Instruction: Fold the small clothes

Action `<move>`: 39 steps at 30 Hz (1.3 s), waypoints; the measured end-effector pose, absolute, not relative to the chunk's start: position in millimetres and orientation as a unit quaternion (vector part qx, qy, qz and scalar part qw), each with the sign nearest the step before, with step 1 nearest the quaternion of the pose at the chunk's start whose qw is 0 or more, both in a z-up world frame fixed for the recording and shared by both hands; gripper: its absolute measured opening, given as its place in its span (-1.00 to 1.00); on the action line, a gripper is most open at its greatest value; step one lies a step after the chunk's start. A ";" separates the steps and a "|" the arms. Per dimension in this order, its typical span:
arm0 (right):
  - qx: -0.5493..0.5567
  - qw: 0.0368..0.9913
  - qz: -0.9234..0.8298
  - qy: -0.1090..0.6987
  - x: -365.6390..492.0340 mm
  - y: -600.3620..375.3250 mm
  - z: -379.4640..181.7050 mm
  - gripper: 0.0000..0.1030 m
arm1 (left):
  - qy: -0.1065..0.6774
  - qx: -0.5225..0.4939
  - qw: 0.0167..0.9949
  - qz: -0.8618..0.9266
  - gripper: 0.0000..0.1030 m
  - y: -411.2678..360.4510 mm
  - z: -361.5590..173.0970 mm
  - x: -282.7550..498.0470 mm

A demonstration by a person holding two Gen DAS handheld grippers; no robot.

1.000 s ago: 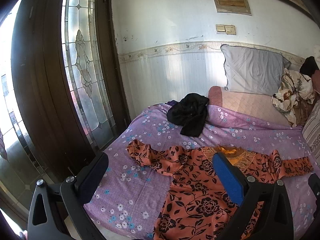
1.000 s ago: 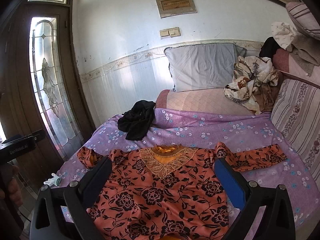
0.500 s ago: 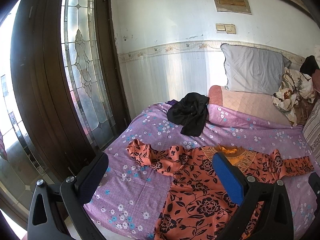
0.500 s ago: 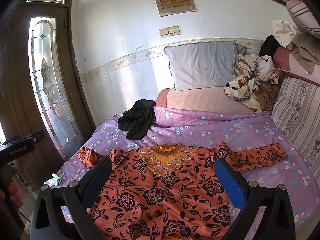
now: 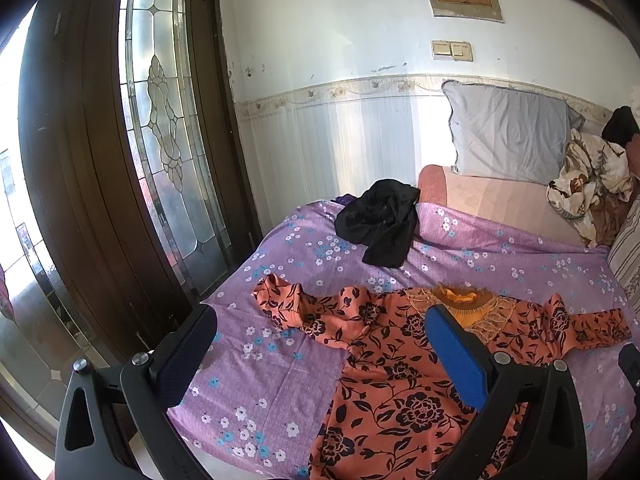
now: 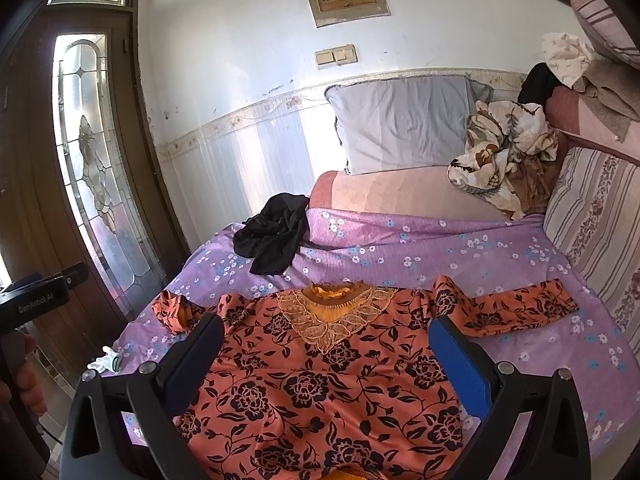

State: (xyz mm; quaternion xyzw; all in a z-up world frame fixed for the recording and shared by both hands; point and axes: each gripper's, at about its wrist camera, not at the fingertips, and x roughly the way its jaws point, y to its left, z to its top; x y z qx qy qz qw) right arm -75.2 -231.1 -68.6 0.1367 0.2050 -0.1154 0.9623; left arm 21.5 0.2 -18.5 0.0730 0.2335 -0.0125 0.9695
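An orange top with black flowers (image 6: 320, 380) lies spread flat on the purple flowered sheet (image 6: 420, 248), lace collar toward the pillows, sleeves out to both sides. The left sleeve is bunched (image 5: 288, 304). A crumpled black garment (image 6: 276, 236) lies farther back on the sheet; it also shows in the left wrist view (image 5: 380, 224). My right gripper (image 6: 326, 344) is open and empty, above the top's middle. My left gripper (image 5: 320, 336) is open and empty, above the top's left side (image 5: 400, 392) near the bed's front left corner.
A grey pillow (image 6: 404, 120) leans on the wall behind a pink mattress (image 6: 400, 196). A crumpled patterned cloth (image 6: 504, 160) and a striped cushion (image 6: 596, 232) are at the right. A dark door with leaded glass (image 5: 168, 128) stands left of the bed. A white scrap (image 6: 105, 361) lies on the floor.
Both grippers have stayed open and almost still; the views have shifted only slightly. The clothes have not moved.
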 end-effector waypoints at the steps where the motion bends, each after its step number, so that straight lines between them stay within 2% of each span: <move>1: 0.137 0.962 -0.116 0.205 -75.1 -230.8 -68.6 1.00 | 0.234 0.073 0.969 -0.012 1.00 0.1 -18.8 21.2; 19: 0.140 0.966 -0.123 0.177 -103.7 -231.8 -53.8 1.00 | 0.211 0.072 0.975 -0.017 1.00 0.4 -0.1 -6.3; 30: 0.147 0.962 -0.135 0.186 -101.3 -251.9 -64.2 1.00 | 0.219 0.085 0.972 -0.020 1.00 -13.3 -11.2 6.1; 34: 0.172 0.952 -0.160 0.196 -98.4 -289.3 -85.5 1.00 | 0.272 0.103 0.956 -0.033 1.00 -36.8 -49.4 43.7; 39: 0.274 0.913 -0.213 0.215 -106.8 -392.6 -145.5 1.00 | 0.409 0.133 0.900 -0.065 1.00 -85.9 -154.4 115.9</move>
